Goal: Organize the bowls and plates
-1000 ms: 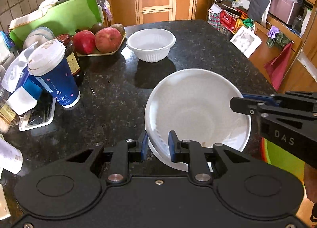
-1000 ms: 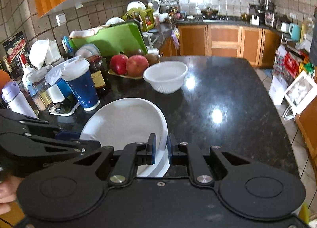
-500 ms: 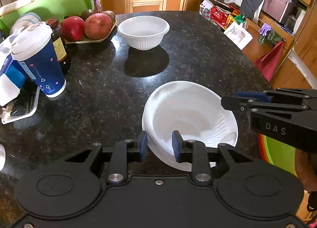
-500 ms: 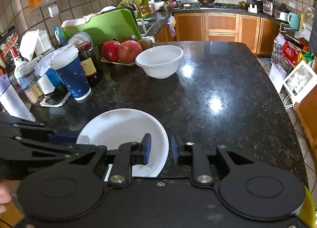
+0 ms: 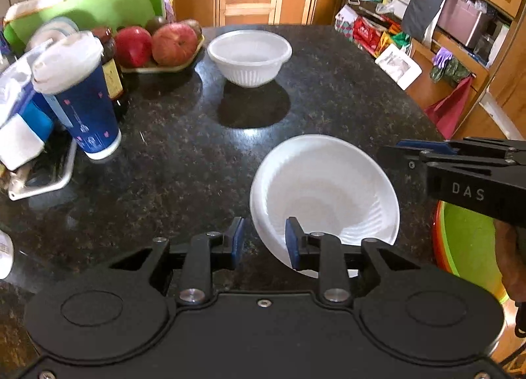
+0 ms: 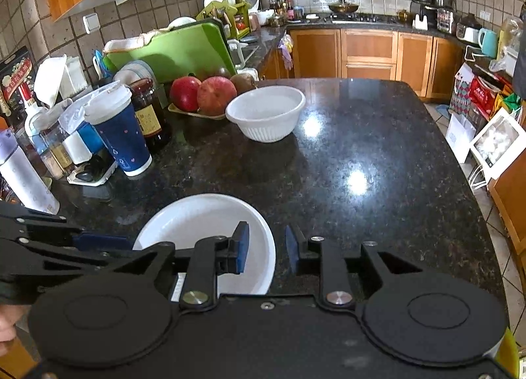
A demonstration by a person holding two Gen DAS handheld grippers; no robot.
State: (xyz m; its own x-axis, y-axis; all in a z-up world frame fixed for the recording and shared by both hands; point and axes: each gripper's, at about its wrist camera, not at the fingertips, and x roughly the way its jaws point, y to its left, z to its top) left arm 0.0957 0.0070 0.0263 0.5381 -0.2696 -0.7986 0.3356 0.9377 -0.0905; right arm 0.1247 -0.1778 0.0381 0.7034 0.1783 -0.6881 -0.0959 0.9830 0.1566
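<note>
**Both Grippers Loosened at the Rim of the Wide White Bowl**

Far to the left of the left gripper (image 5: 264, 240), a blue paper cup (image 5: 79, 96) with a white lid was seen standing on the dark granite counter (image 5: 184, 162), with a dark jar (image 5: 111, 69) just behind it. Ahead and to the left, red apples (image 5: 154, 45) were held on a shallow tray, and a green cutting board (image 5: 98, 0) was propped behind them. Straight ahead, well apart from the tool, a small ribbed white bowl (image 5: 250, 56) was set upright on the counter.

The left gripper's jaws had just been opening and were found parted. The near left rim of the wide white bowl (image 5: 325, 191) was seen between the blue pads, with the right pad (image 5: 292, 242) over the inside of the bowl and the left pad outside it; no pressing of the pads on the rim was visible, so the bowl was taken as released. The bowl was resting on the counter directly ahead of and slightly right of this tool.

In the right wrist view, the same wide white bowl (image 6: 203, 231) was found just ahead and left of the right gripper (image 6: 266, 249). Its jaws too had just been opening and stood apart, the left pad over the bowl's interior and the right pad over bare counter, with the rim between them ungripped. The small ribbed bowl (image 6: 266, 112) was seen far ahead. The right gripper (image 5: 460, 162) was seen from the side at the far right of the left wrist view, beside the bowl's right edge.
</note>
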